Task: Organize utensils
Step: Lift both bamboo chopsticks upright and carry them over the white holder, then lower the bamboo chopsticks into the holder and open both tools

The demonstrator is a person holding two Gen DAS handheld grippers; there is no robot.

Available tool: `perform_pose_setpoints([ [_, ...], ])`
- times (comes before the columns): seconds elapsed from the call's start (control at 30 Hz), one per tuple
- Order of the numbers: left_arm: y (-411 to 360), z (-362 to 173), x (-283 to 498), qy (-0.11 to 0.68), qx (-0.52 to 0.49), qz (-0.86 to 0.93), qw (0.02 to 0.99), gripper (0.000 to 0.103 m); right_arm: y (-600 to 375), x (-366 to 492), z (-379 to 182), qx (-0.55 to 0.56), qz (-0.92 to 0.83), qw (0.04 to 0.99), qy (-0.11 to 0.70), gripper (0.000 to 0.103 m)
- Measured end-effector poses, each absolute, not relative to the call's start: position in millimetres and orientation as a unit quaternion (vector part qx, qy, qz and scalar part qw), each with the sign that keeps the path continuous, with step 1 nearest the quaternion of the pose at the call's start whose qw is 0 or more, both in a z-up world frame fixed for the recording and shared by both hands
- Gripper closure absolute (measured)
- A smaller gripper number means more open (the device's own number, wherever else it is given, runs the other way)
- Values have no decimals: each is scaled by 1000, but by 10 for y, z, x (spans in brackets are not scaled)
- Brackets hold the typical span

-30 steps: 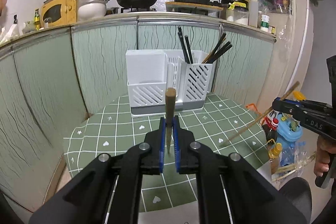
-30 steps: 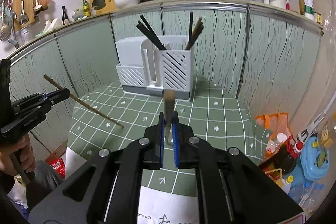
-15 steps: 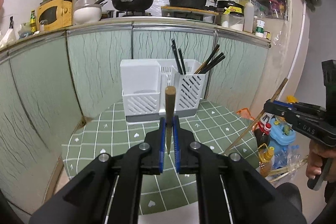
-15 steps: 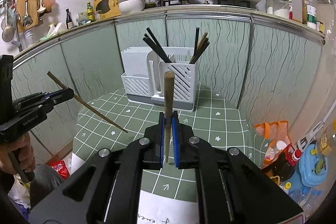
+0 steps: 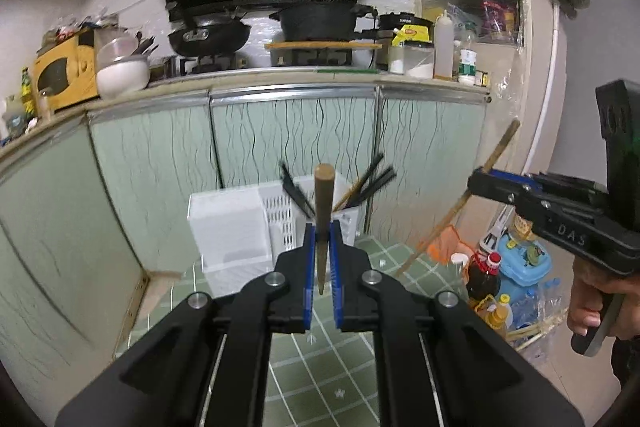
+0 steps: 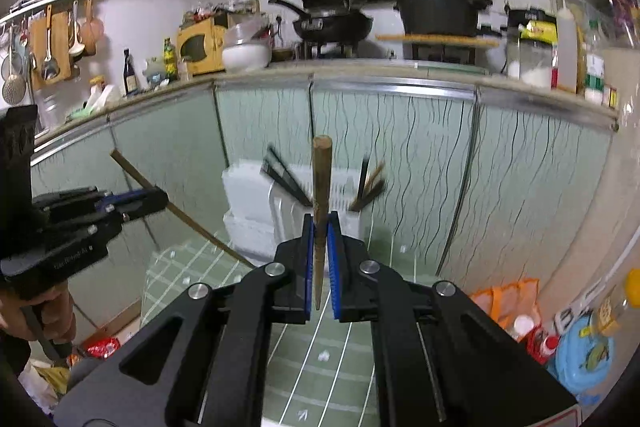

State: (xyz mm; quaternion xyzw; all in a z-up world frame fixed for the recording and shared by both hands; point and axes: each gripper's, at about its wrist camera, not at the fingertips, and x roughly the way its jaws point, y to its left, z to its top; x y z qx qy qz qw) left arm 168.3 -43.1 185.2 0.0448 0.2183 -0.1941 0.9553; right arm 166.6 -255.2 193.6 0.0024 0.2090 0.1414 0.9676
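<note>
My left gripper (image 5: 322, 233) is shut on a brown wooden chopstick (image 5: 322, 195) that stands nearly upright between its blue pads. My right gripper (image 6: 319, 227) is shut on a second wooden chopstick (image 6: 321, 179), also upright. Each gripper shows in the other's view: the right gripper (image 5: 486, 183) at the right edge with its chopstick (image 5: 460, 201) slanting down, the left gripper (image 6: 148, 197) at the left edge with its chopstick (image 6: 176, 213). Both hang above and in front of the white utensil holder (image 5: 230, 227) (image 6: 250, 203), whose slotted compartment holds several dark chopsticks (image 5: 372, 183).
The holder stands at the back of a small table with a green tiled cloth (image 5: 320, 367), against pale green cabinet doors (image 5: 156, 167). Pans sit on the counter above (image 5: 208, 37). Bottles and a blue container (image 5: 520, 259) crowd the floor at the right. A hand (image 5: 592, 307) grips the right tool.
Both grippers have risen with their chopsticks still clamped; the holder and table have dropped lower in both views and the counter and range hood fill more of the frame.
</note>
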Motion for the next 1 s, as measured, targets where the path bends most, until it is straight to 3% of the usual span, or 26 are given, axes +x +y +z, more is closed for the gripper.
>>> perform_pose_setpoints([
  [0.43,-753,2451,2488,205,47,-205,956,96,-2575,2459,2677,0,140,975,174,96],
  [0.77,-945,2161,3007,228,64,-218,947,94,-2529,3070,2449,0,133,973,191,96],
  [0.8,-956,2089,3076,235,68,-210,947,83,-2520,3142,2376,-4,129,971,200,91],
  [0.83,-957,2040,3123,242,70,-202,946,69,-2518,3222,2299,-8,125,969,212,71],
  [0.87,-938,2002,3150,247,70,-195,947,34,-2531,3289,2206,-10,115,967,226,58],
  [0.9,-897,1983,3141,241,65,-183,951,16,-2557,3314,2151,-7,110,966,233,35],
  [1.0,-738,1987,3034,223,46,-172,958,12,-2681,3222,2075,4,102,968,227,20],
])
